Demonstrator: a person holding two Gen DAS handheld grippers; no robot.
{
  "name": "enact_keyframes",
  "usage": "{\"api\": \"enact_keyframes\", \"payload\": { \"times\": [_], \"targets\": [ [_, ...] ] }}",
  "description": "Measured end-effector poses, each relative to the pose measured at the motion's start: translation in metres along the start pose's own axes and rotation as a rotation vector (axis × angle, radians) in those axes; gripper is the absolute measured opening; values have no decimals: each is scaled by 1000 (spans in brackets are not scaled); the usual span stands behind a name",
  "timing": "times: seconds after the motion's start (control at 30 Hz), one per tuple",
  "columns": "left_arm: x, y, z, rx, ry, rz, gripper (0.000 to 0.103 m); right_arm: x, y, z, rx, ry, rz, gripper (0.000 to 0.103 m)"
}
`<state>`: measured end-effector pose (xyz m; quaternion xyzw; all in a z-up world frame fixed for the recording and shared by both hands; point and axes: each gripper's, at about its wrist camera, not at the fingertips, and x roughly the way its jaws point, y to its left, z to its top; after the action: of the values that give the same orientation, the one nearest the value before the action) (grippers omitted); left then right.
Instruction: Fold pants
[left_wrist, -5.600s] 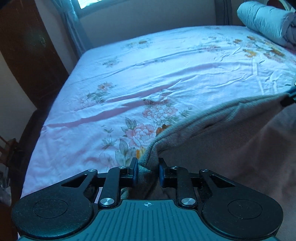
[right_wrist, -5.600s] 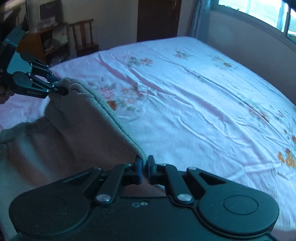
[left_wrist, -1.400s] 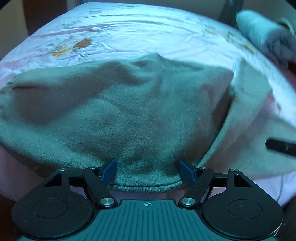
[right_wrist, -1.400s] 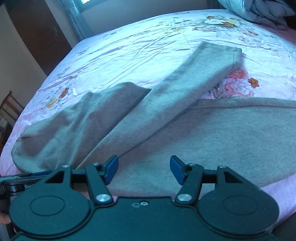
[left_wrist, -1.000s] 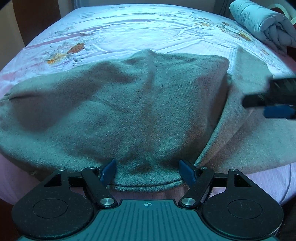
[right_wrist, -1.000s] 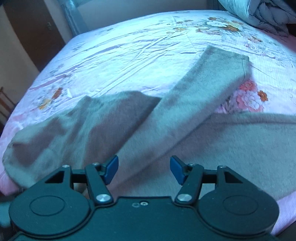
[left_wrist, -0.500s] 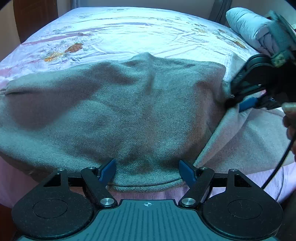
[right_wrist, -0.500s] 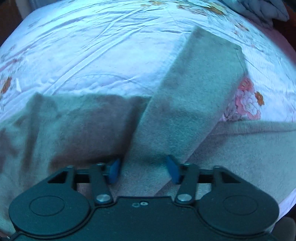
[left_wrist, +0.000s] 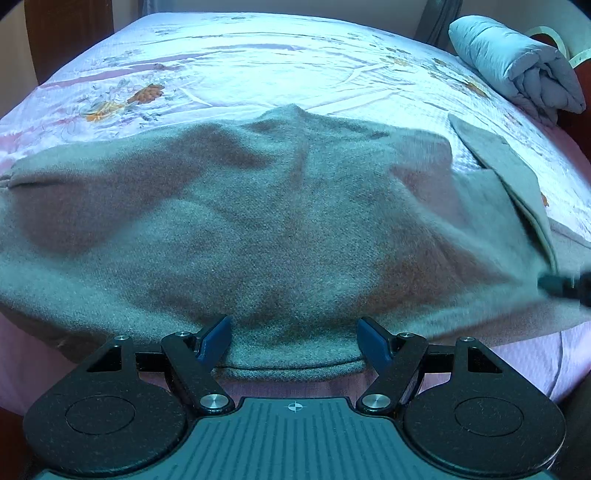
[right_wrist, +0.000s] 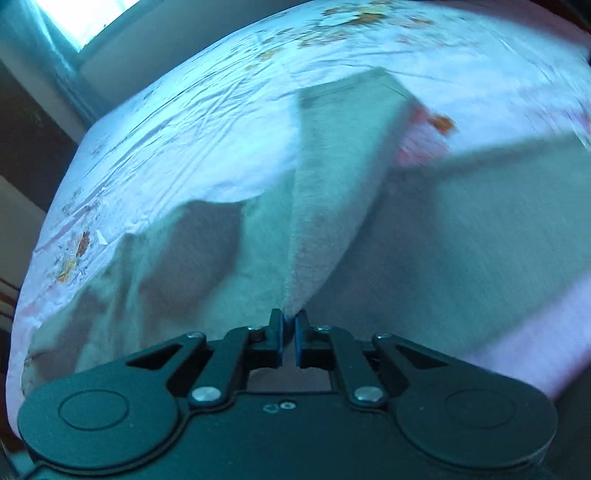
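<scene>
**Right wrist: leg pinched, ready to lay over**

Right wrist view shows the right gripper (right_wrist: 289, 325) with its jaws just closed, clenched on a peak of grey cloth from one leg (right_wrist: 343, 147) of the pants (right_wrist: 480, 229). That leg runs away from the tongs as a raised ridge to its cuff, which lies on the floral bedsheet (right_wrist: 192, 122). The other leg stretches off to the right, flat and near the bed's edge.

Left gripper (left_wrist: 293, 338) stands released, jaws wide, straddling the near hem of the waist section without pressing it. The pants (left_wrist: 258, 229) spread across the sheet (left_wrist: 258, 66) in front of it, rumpled, with a hump in the middle. A rolled duvet (left_wrist: 517, 70) sits well apart at the far corner.

To do this fold well, I would judge:
- keep the pinch firm, since only a narrow bite of cloth is held;
- carry the leg low and level so it drapes onto its partner without twisting;
- line up cuffs and seams before letting go;
- use the free left tongs to pin or smooth the waist, as the hump may crease under the fold.
</scene>
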<state>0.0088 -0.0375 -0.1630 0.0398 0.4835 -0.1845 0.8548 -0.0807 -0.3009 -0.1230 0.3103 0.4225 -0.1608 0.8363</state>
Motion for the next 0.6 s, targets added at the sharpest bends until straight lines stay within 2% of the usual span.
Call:
{"api": "enact_keyframes", "payload": {
  "times": [0.13,0.27,0.37,0.43,0.53,0.6],
  "targets": [
    [-1,-2,0,6,5,11,75,2,-16,-26,28,11,12,0],
    [-7,-3,2,-12,3,14,74,8,-16,-28,27,5,22,0],
    [-18,-10,5,-16,-8,-6,75,20,-18,-27,15,33,15,0],
    [-23,-22,7,8,-17,-25,74,11,-14,-25,-20,7,23,17],
    [-21,-43,13,41,-12,-68,75,-7,-13,-15,-48,-52,26,24],
    [-13,-57,16,58,-1,-87,74,-13,-15,-5,-72,-71,27,24]
  ]
}}
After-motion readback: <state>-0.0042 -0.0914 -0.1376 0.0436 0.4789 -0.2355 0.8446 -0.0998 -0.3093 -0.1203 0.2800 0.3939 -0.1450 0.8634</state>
